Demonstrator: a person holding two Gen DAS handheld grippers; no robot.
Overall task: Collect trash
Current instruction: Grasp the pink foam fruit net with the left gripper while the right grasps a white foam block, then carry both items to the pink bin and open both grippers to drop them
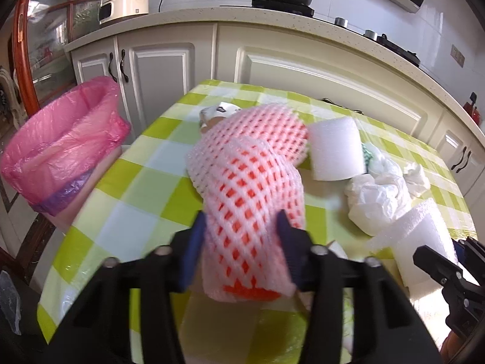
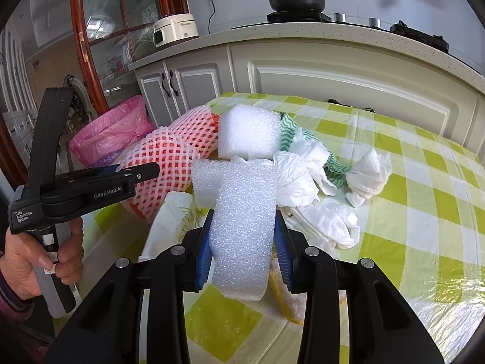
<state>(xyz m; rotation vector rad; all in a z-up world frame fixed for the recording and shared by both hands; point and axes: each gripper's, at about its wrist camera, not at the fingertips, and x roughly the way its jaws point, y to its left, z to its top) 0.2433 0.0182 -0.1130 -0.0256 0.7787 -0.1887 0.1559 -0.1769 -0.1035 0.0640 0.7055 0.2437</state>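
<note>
Gripping, left gripper (image 1: 241, 227): clenched on pink foam net sleeve (image 1: 251, 209), blue pads pressed into both sides, sleeve running up toward 12 o'clock.
Gripping, right gripper (image 2: 244, 233): clenched on white foam strip (image 2: 244, 227), strip arching up and away between the pads.
Second net sleeve (image 1: 263, 130): just beyond the held one, touching it.
White foam block (image 1: 335, 151): at 1 o'clock of the left gripper, on the table (image 1: 127, 212).
Crumpled white paper (image 2: 303, 179): at 1 o'clock of the right gripper, beside a green-patterned cloth (image 2: 291, 133).
Pink-lined bin (image 1: 60, 145): at 10 o'clock, off the table edge.
Hand (image 2: 36, 257): wrapped around the left gripper's handle.
</note>
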